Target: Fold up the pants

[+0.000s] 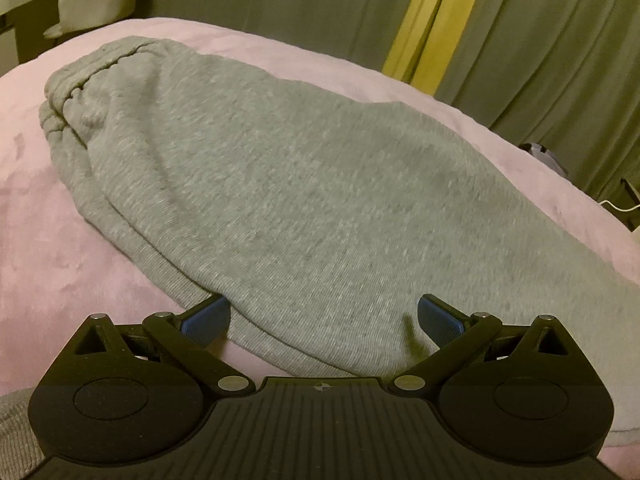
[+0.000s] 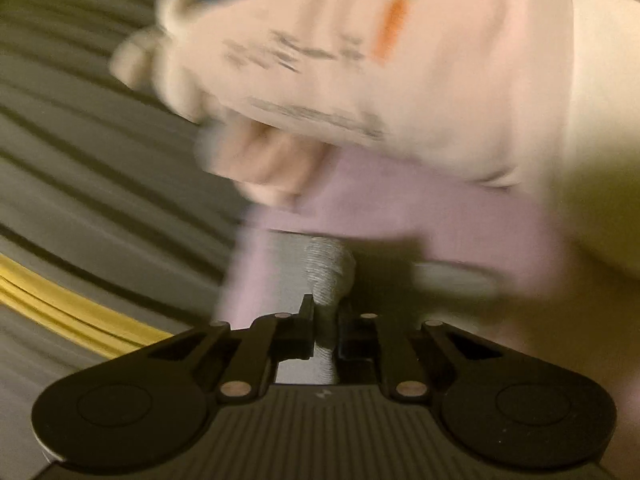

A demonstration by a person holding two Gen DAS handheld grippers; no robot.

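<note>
On the pink blanket [image 1: 48,240] of the bed lie the grey pants [image 1: 280,184], spread long from the near right to the far left, where the gathered waistband [image 1: 68,92] ends. The cloth seems already doubled, because two layered edges run along its near left side, so I judge one fold is made and a shorter fold is in hand.

The left gripper [image 1: 324,320] is wide open at the near edge of the pants. Its left blue pad [image 1: 206,322] sits at the folded edge, maybe a little under it, and its right blue pad [image 1: 438,322] rests over the cloth. This placing makes sense: the open jaws stand around the edge, ready to close on both layers together.

The right gripper [image 2: 326,320] is closed on a bunch of grey cloth [image 2: 328,272], most likely another part of the pants, held up from the blanket so that end can be carried over. This view is blurred, so more I cannot tell.

Farther out, a cream plush toy with an orange carrot [image 2: 394,24] lies beyond, and grey curtains [image 1: 540,40] with a yellow strip [image 1: 432,28] hang behind the bed.
</note>
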